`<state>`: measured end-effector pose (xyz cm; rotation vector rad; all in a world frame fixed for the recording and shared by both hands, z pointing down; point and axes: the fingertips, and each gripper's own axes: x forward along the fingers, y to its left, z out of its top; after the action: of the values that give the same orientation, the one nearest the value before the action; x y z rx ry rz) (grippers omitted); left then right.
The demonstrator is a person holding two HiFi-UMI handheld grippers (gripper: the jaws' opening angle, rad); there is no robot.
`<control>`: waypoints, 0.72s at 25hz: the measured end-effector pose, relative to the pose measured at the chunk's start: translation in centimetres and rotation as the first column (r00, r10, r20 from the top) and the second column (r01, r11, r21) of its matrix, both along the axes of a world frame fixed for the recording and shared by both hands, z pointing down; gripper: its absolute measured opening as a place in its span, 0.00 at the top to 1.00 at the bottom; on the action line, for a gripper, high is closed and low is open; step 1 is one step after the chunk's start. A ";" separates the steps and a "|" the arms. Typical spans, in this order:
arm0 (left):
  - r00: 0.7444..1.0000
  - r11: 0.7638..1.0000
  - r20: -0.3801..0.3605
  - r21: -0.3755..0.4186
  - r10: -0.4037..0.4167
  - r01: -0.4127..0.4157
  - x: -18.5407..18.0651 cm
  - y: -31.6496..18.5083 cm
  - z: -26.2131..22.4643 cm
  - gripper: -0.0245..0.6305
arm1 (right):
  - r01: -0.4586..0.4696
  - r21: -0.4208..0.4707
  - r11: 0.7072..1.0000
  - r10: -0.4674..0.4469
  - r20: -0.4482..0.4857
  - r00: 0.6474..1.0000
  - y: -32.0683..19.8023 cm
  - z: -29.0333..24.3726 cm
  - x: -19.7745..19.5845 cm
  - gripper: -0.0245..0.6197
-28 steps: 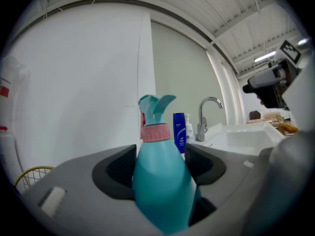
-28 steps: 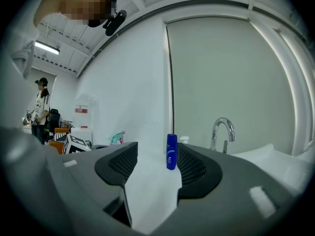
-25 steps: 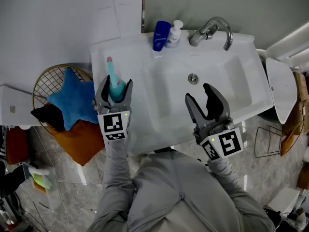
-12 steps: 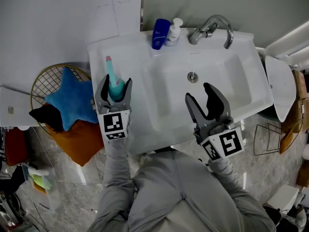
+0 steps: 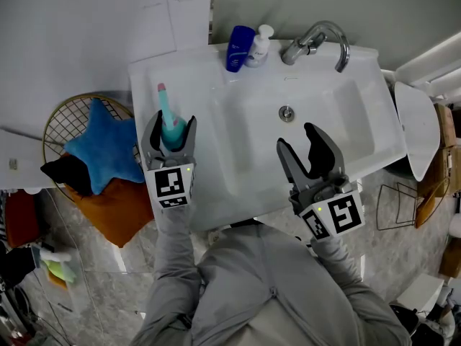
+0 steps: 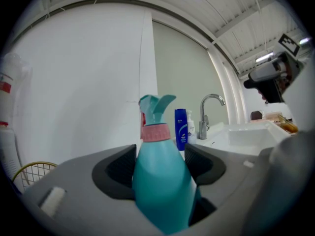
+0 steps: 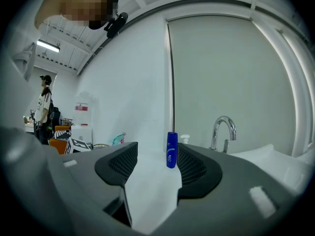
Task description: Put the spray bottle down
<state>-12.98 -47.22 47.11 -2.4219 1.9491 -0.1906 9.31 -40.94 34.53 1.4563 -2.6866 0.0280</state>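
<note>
A teal spray bottle (image 5: 170, 129) with a pink collar stands upright between the jaws of my left gripper (image 5: 169, 136), over the left ledge of the white sink (image 5: 180, 189). In the left gripper view the spray bottle (image 6: 161, 176) fills the gap and both jaws press its sides. I cannot tell whether its base touches the ledge. My right gripper (image 5: 307, 150) hovers open over the basin, right of the bottle, with nothing between its jaws (image 7: 153, 167).
A dark blue bottle (image 5: 240, 49) and a small white pump bottle (image 5: 259, 47) stand at the sink's back edge beside the chrome tap (image 5: 317, 42). Left of the sink a wire basket (image 5: 68, 121) holds a blue star cushion (image 5: 97, 146).
</note>
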 end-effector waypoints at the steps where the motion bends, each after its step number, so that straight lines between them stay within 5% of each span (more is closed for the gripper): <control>1: 1.000 1.000 0.000 0.003 0.000 0.000 0.0 0.0 0.0 0.42 | 0.000 0.000 1.000 0.000 -0.001 1.000 0.0 0.0 0.0 0.58; 18: 1.000 1.000 0.014 0.001 0.011 -0.011 0.1 0.2 0.3 0.42 | 0.005 -0.003 1.000 -0.005 -0.002 1.000 0.0 0.1 -0.7 0.58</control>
<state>-12.89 -47.01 47.43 -2.4233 1.9299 -0.2062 8.57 -40.97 34.60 1.4476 -2.6879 0.0295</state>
